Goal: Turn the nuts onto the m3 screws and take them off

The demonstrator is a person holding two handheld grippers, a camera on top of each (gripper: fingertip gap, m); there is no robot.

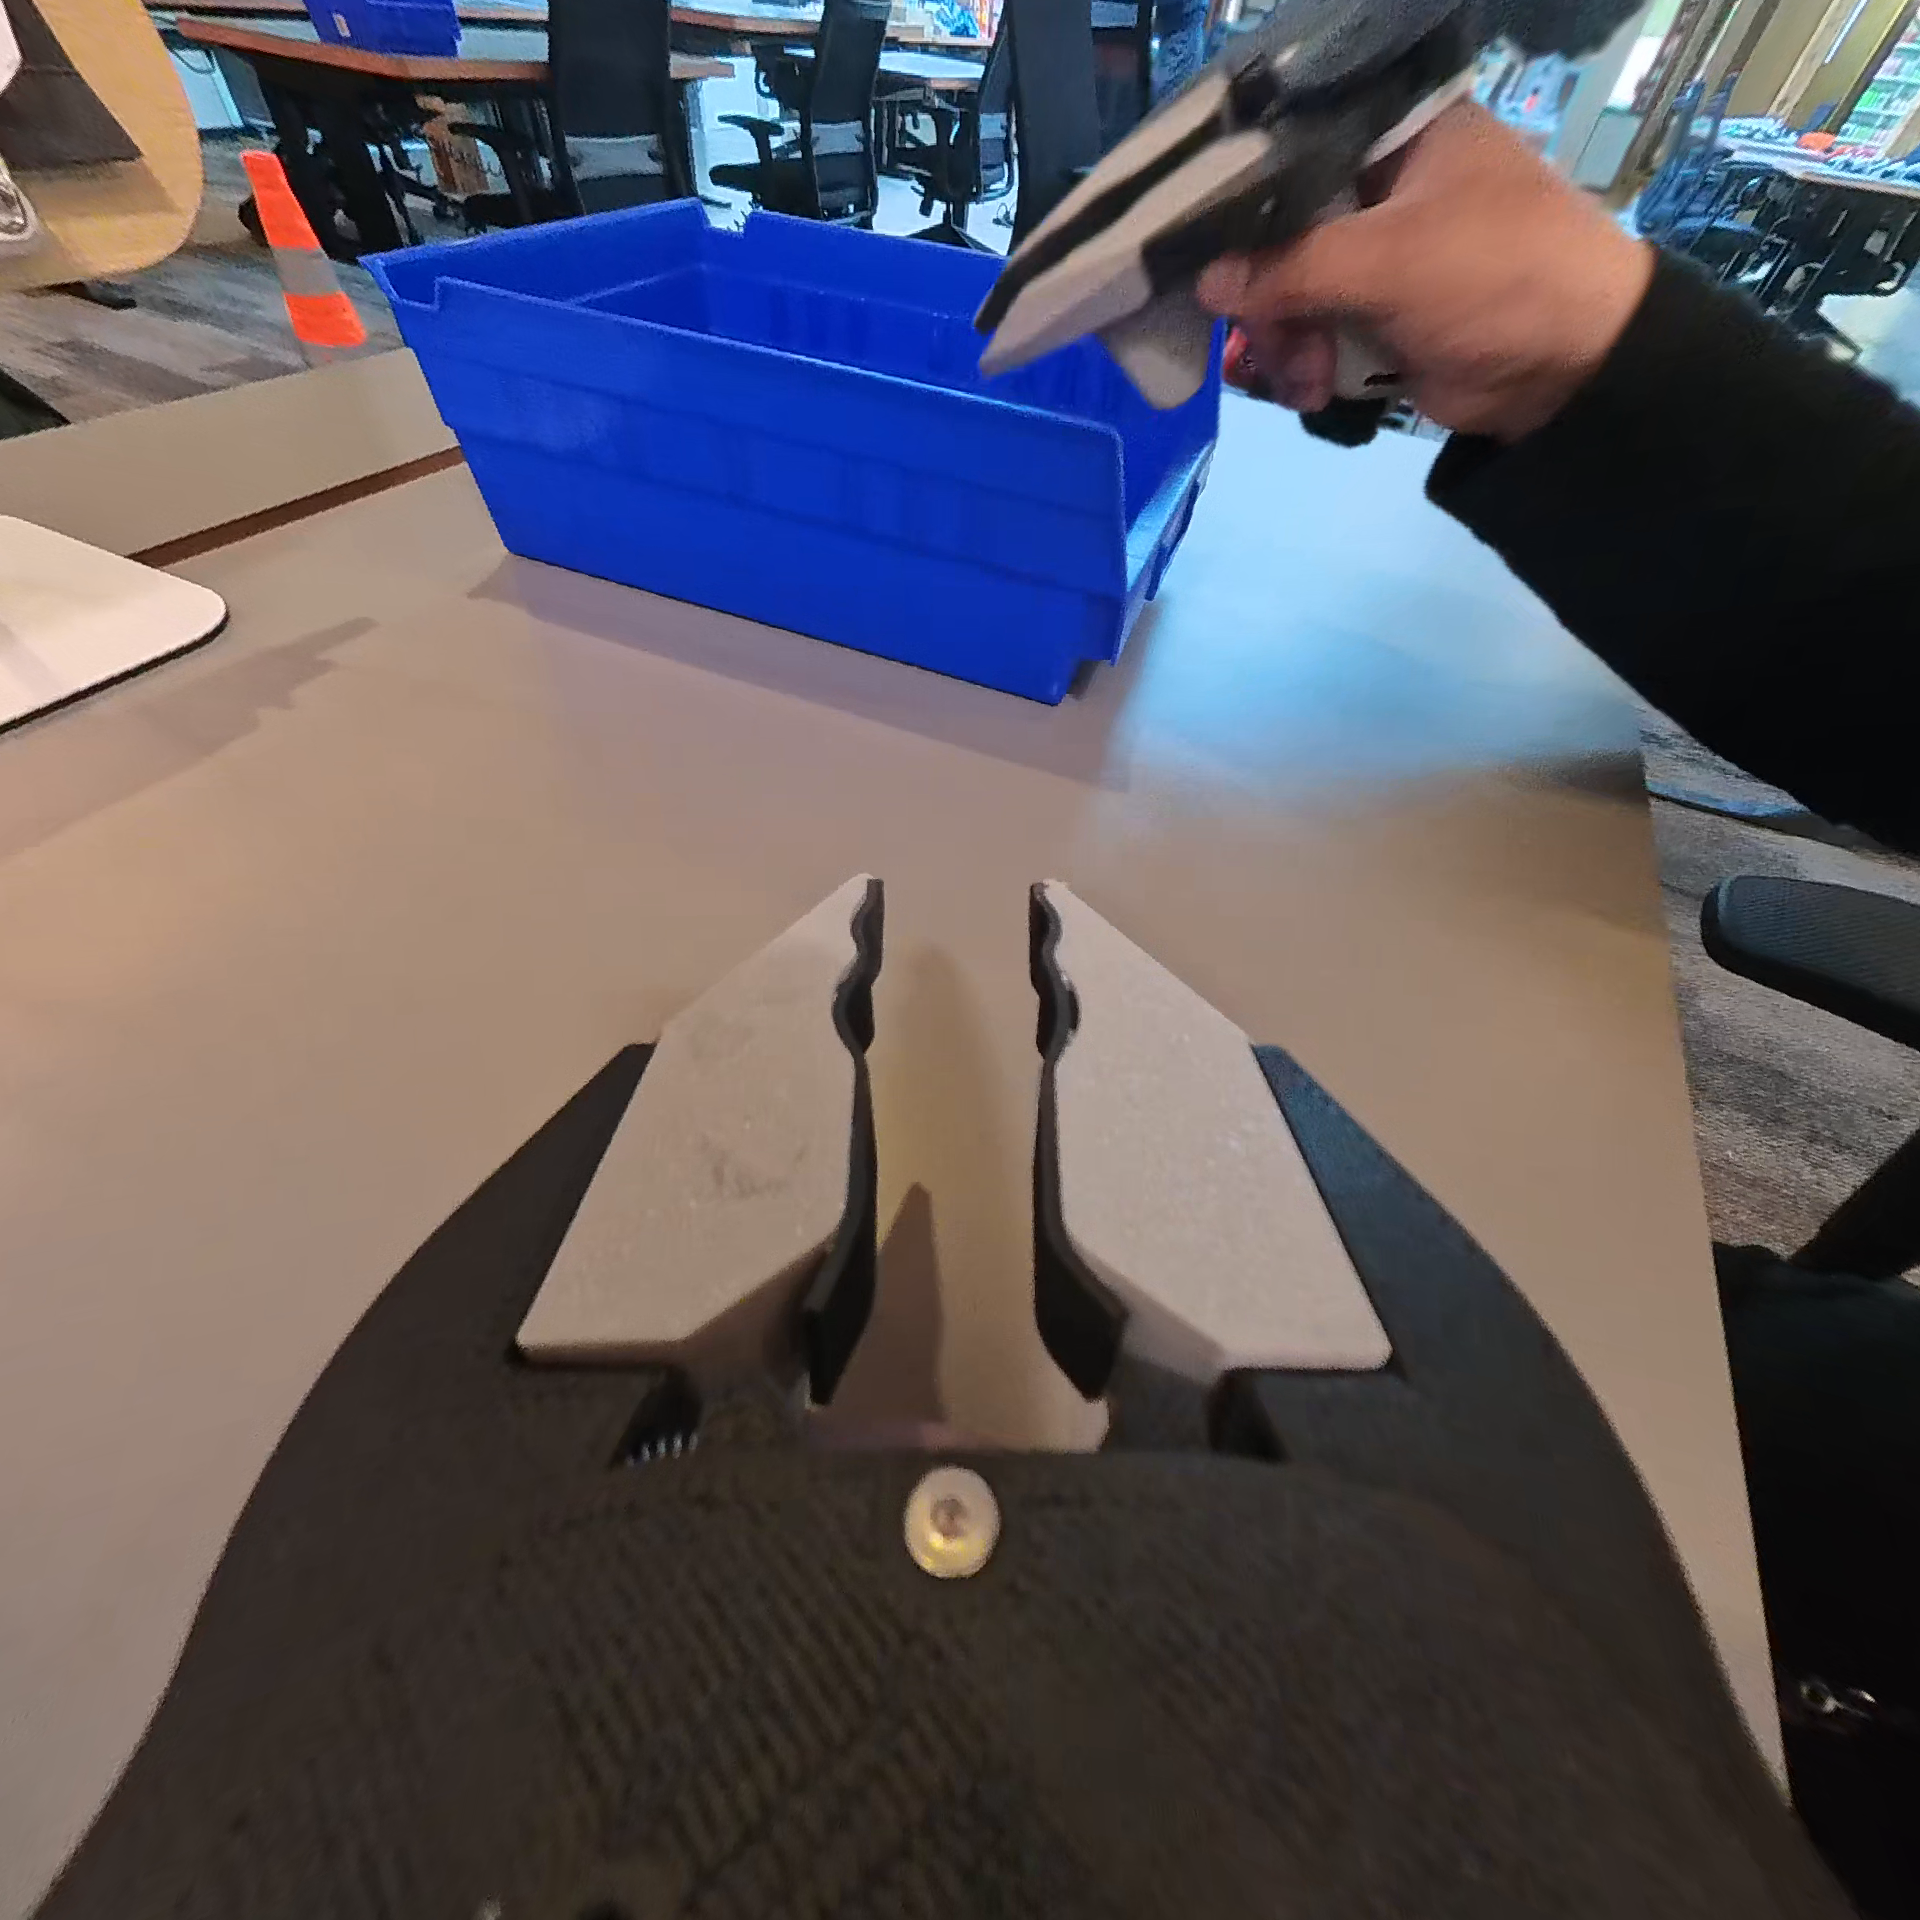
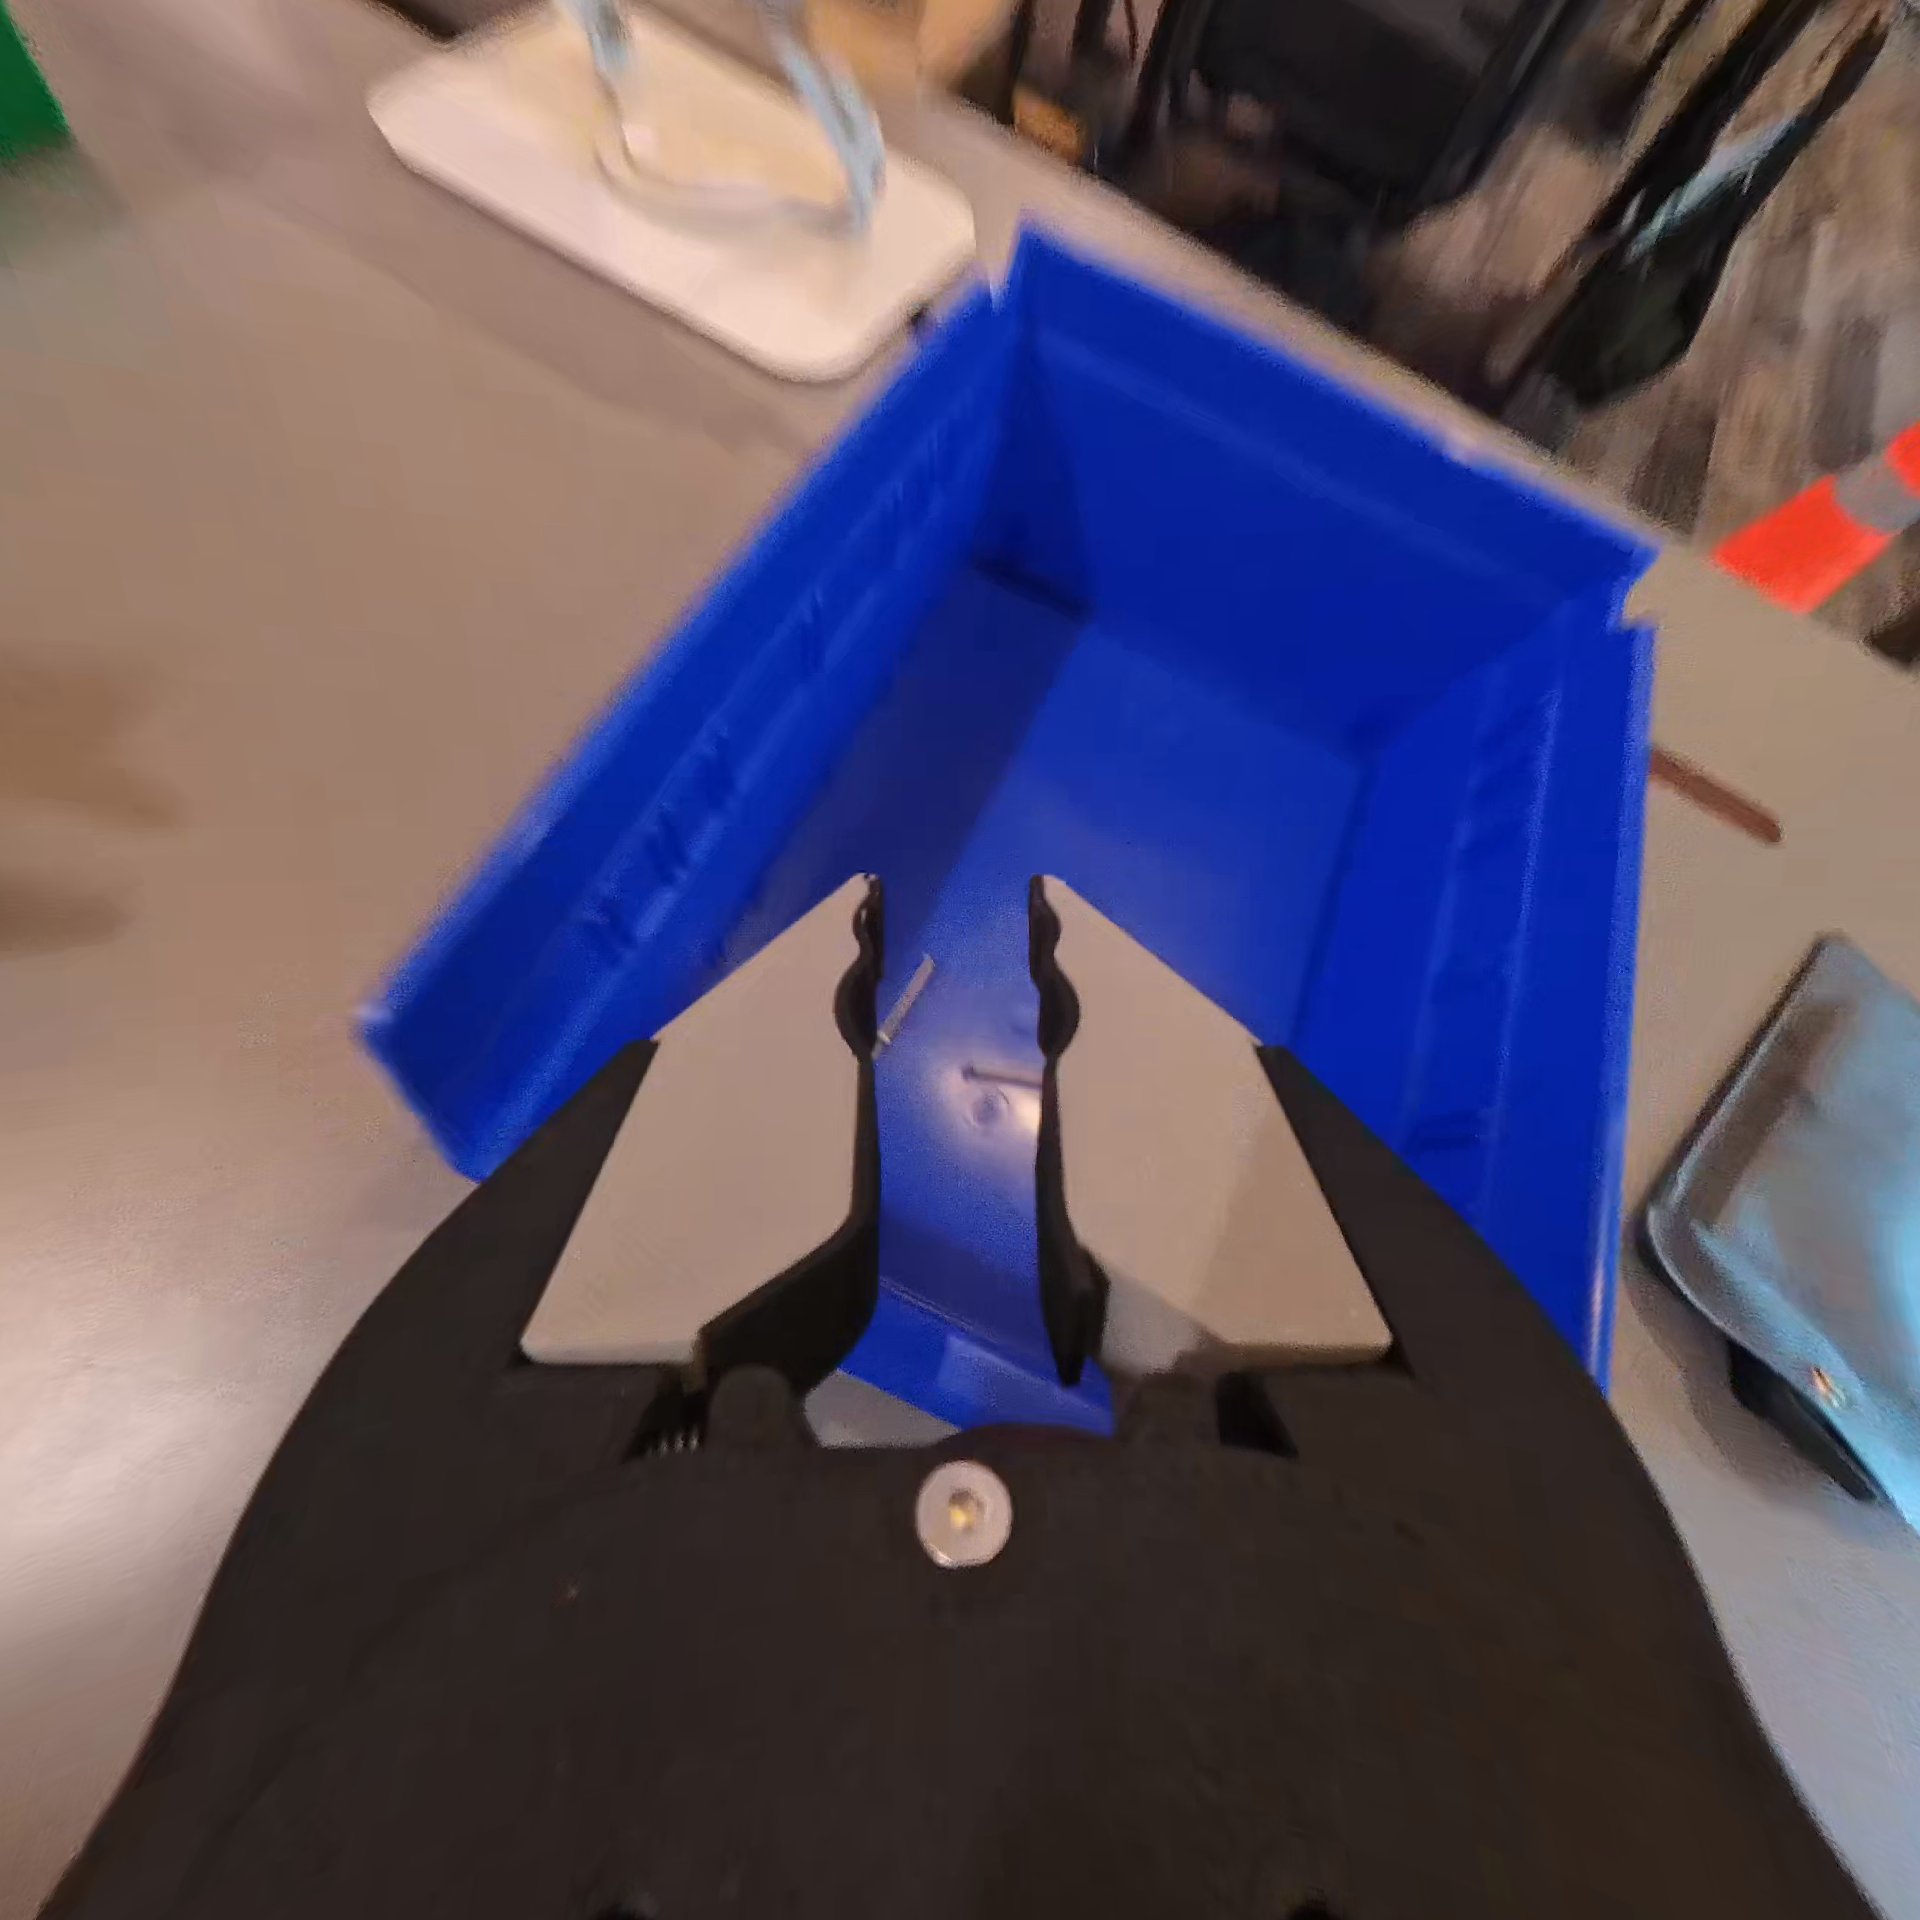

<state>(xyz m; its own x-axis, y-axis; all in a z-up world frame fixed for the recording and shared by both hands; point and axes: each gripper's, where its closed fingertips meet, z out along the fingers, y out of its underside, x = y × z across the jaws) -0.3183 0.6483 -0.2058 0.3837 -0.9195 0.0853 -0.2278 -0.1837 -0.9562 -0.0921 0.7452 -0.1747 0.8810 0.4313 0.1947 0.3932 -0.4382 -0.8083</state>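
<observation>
A blue bin (image 1: 790,488) stands on the grey table; its inside shows in the right wrist view (image 2: 1195,727). On its floor lie a small silver screw (image 2: 902,1006) and a thin dark screw (image 2: 1003,1075), with a small round part (image 2: 985,1112) that is too blurred to make out. My right gripper (image 2: 954,883) is open and empty, held above the near end of the bin; it also shows in the left wrist view (image 1: 1060,332), held by a hand over the bin's right rim. My left gripper (image 1: 956,888) is open and empty, low over the bare table in front of the bin.
A white stand base (image 2: 675,197) sits on the table beyond the bin; it also shows in the left wrist view (image 1: 83,613). A grey-blue flat object (image 2: 1808,1195) lies right of the bin. An orange cone (image 1: 301,260) and office chairs stand on the floor behind. The table's right edge (image 1: 1673,1039) is close. There is about 25 cm between the tips of the two grippers. My left tips are about 30 cm from the thin dark screw (image 2: 1003,1075), my right tips only 10 cm.
</observation>
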